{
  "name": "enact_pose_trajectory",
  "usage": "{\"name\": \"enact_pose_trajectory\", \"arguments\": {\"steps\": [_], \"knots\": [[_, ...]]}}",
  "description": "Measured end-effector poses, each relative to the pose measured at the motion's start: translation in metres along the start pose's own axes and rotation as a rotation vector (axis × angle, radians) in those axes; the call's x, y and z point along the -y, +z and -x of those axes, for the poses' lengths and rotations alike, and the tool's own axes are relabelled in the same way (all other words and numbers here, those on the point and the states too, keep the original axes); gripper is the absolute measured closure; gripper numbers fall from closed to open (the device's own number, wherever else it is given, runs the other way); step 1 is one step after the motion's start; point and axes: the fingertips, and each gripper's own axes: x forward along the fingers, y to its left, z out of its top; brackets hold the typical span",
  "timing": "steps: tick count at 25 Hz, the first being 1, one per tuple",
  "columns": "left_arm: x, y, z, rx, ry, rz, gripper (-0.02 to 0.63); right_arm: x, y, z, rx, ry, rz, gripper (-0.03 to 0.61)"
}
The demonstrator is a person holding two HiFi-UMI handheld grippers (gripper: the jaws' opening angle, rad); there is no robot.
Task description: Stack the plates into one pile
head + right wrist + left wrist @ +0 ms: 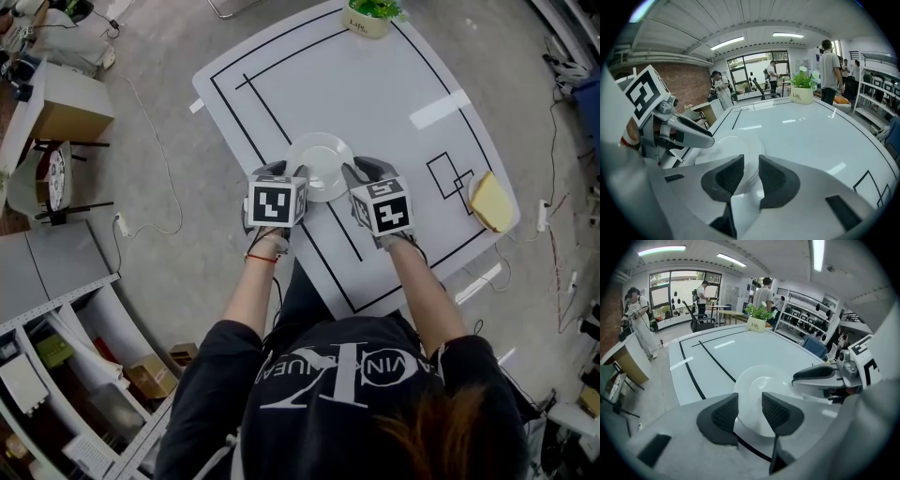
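The head view looks steeply down from above the person onto the white surface [375,103], taking in the left tongs [286,172] and right tongs [364,172]. Each gripper view sits low and close behind its own tongs, facing across the surface toward the potted plant [758,317]. All three share the plate [321,164].

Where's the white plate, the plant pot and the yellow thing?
white plate [321,166], head view, on its shallow middle.
plant pot [366,23], head view, on the pot's side.
yellow thing [491,202], head view, on its top face.
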Motion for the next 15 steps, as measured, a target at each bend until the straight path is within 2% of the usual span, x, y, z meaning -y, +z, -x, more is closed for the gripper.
{"name": "enact_pose_trajectory", "arguments": {"steps": [8, 13, 15], "knots": [[-0.001, 0.008, 0.009, 0.098, 0.037, 0.006, 0.464, 0.003, 0.005, 0.014, 0.052, 0.014, -0.009, 0.488], [0.001, 0.013, 0.019, 0.193, 0.082, 0.001, 0.516, 0.012, -0.004, 0.031, 0.078, 0.0, -0.02, 0.528], [-0.001, 0.016, 0.025, 0.241, 0.112, -0.002, 0.562, 0.014, -0.006, 0.038, 0.104, -0.001, -0.027, 0.557]]}}
